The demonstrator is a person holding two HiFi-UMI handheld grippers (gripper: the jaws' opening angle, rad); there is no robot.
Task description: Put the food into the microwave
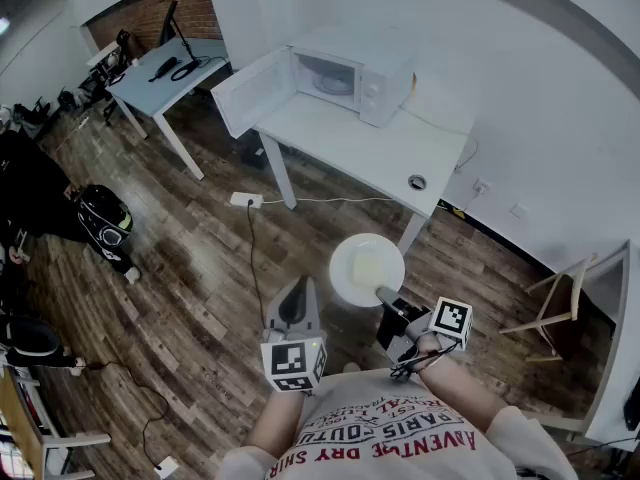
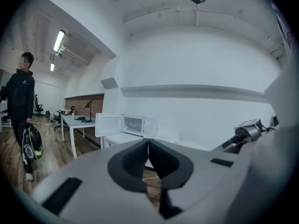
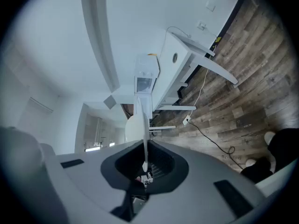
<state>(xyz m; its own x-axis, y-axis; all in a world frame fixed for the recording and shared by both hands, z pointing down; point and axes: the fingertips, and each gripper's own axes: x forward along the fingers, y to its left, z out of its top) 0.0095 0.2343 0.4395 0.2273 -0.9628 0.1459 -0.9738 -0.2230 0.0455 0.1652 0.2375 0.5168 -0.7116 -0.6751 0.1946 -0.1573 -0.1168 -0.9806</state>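
Observation:
A white plate (image 1: 367,268) with a pale piece of food (image 1: 369,263) on it hangs above the wooden floor. My right gripper (image 1: 386,295) is shut on the plate's near rim. In the right gripper view the plate (image 3: 139,118) shows edge-on, its rim pinched between the pads at the right gripper (image 3: 145,164). My left gripper (image 1: 298,290) is beside the plate on the left, shut with nothing in it; in its own view the left gripper (image 2: 148,149) has its pads meeting. The white microwave (image 1: 352,74) stands on a white table (image 1: 330,138) ahead, with its door (image 1: 250,90) swung open to the left.
A second desk (image 1: 165,68) with a lamp stands at the back left. A person (image 2: 21,106) carrying a black helmet (image 1: 105,215) is on the left. A power strip with a cable (image 1: 246,200) lies on the floor. A wooden chair (image 1: 560,303) stands at the right.

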